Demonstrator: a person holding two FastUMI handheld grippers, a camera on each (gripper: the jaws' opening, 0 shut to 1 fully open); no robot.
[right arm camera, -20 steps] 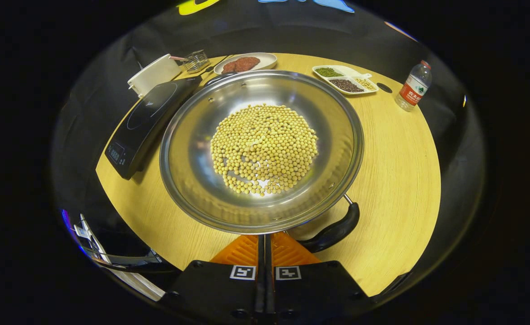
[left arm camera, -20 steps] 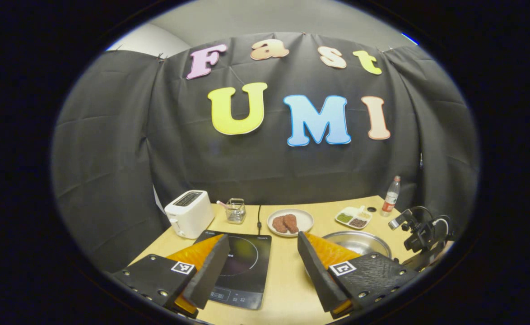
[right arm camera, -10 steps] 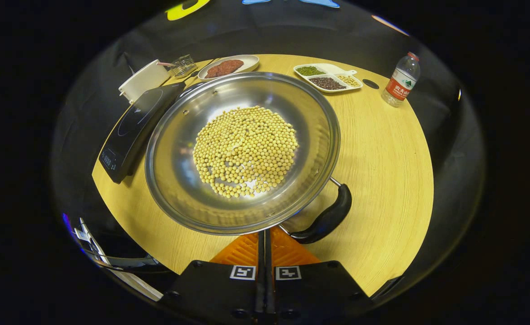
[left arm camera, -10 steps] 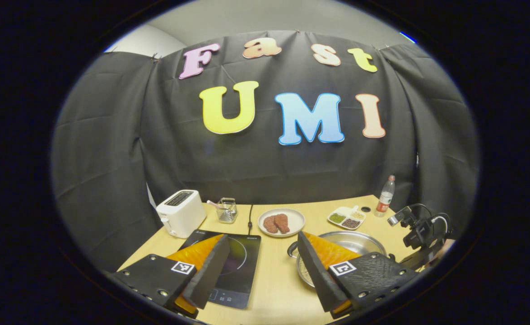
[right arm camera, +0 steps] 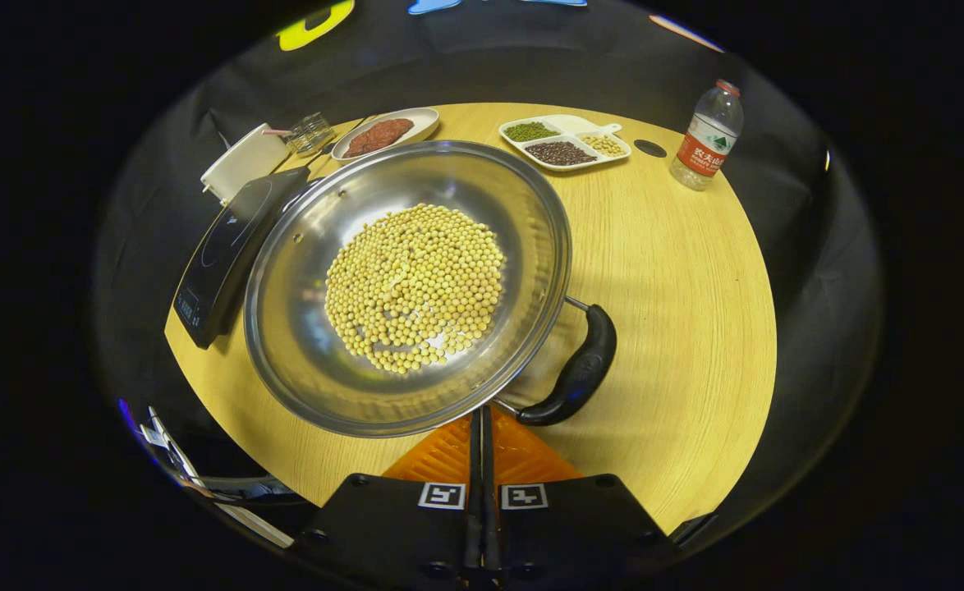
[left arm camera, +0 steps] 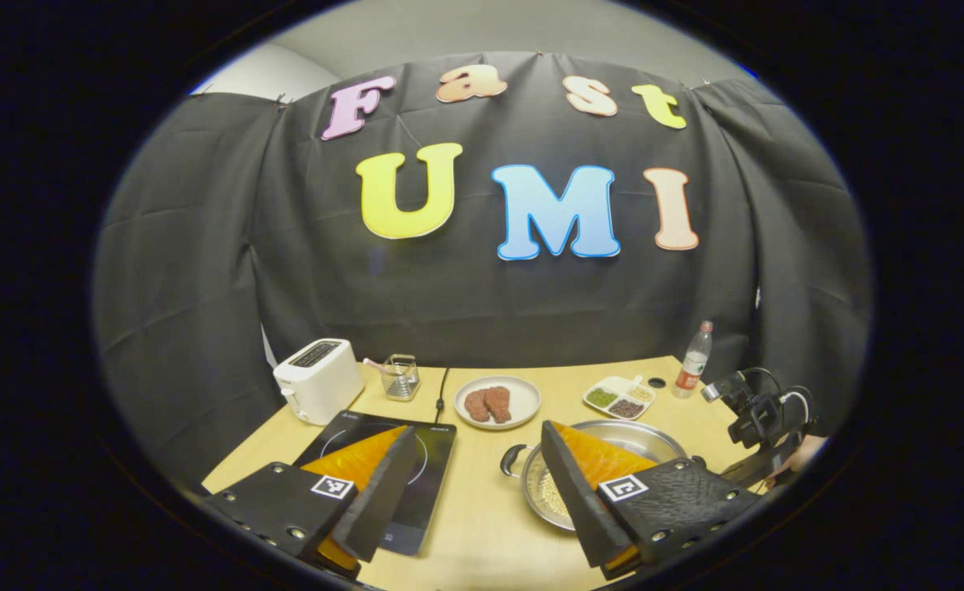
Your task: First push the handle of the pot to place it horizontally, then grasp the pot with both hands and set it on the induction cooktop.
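A steel pot point(right arm camera: 309, 361) holding yellow beans point(right arm camera: 415, 287) sits on the wooden table, with a black side handle point(right arm camera: 576, 373) pointing to the lower right. My right gripper point(right arm camera: 482, 417) is shut with nothing in it, its tips at the pot's near rim just left of the handle's lower end. The black induction cooktop point(right arm camera: 227, 242) lies left of the pot. In the left gripper view, my left gripper point(left arm camera: 478, 431) hangs open above the table between the cooktop point(left arm camera: 433, 447) and the pot point(left arm camera: 654, 435), whose small loop handle point(left arm camera: 511, 458) faces the cooktop. The right gripper point(left arm camera: 757, 414) shows far right.
At the back stand a white toaster point(left arm camera: 318, 390), a small wire holder point(left arm camera: 401, 376), a plate of meat point(left arm camera: 496, 402), a divided dish of beans point(left arm camera: 620, 396) and a water bottle point(left arm camera: 692, 369). Black cloth walls the booth behind the table point(right arm camera: 679, 271).
In the right gripper view the pot has turned, its black handle swinging from the lower right up toward the right. The left gripper has pulled back, bringing the pot's loop handle into view.
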